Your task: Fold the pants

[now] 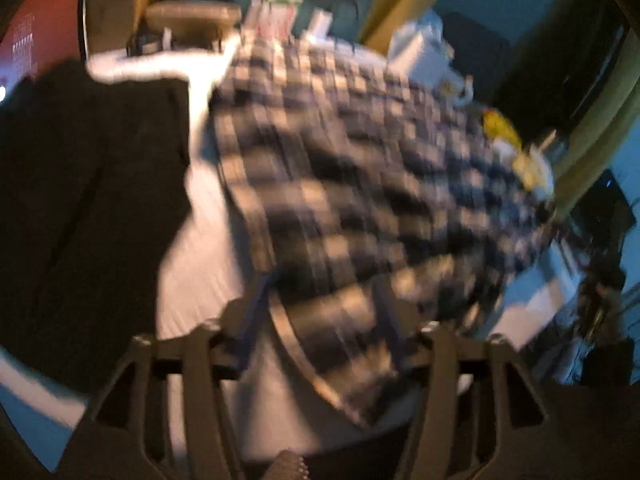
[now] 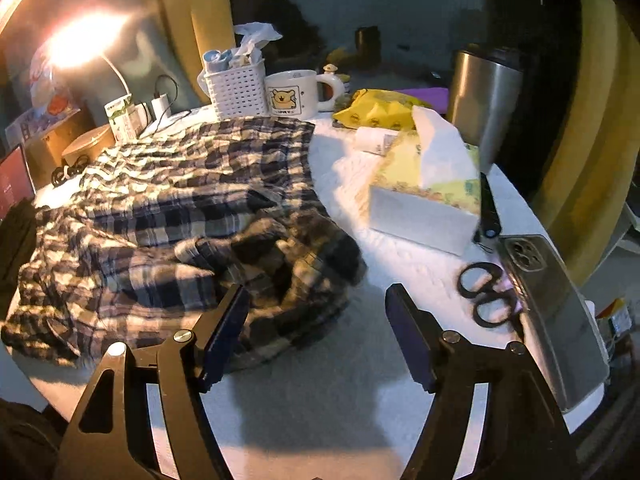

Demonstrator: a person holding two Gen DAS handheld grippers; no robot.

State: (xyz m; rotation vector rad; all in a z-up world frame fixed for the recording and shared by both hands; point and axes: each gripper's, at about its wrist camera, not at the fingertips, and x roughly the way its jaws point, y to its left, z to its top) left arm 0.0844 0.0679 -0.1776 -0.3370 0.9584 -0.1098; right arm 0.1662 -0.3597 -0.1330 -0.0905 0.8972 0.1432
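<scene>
The plaid pants (image 2: 180, 232) lie crumpled on a white round table (image 2: 320, 400), spread from the back left to the middle. In the blurred left wrist view the pants (image 1: 360, 184) fill the centre. My left gripper (image 1: 320, 300) is open, its fingers wide apart over the near edge of the pants, with cloth lying between them. My right gripper (image 2: 316, 304) is open and empty; its left finger sits at the pants' near right edge, its right finger over bare table.
A tissue box (image 2: 428, 192), black scissors (image 2: 486, 296), a phone (image 2: 556, 320), a steel tumbler (image 2: 484, 100), a mug (image 2: 292, 94), a white basket (image 2: 236, 88) and yellow packets (image 2: 376, 110) crowd the right and back. A dark garment (image 1: 80, 208) lies left. A lamp (image 2: 80, 40) glares.
</scene>
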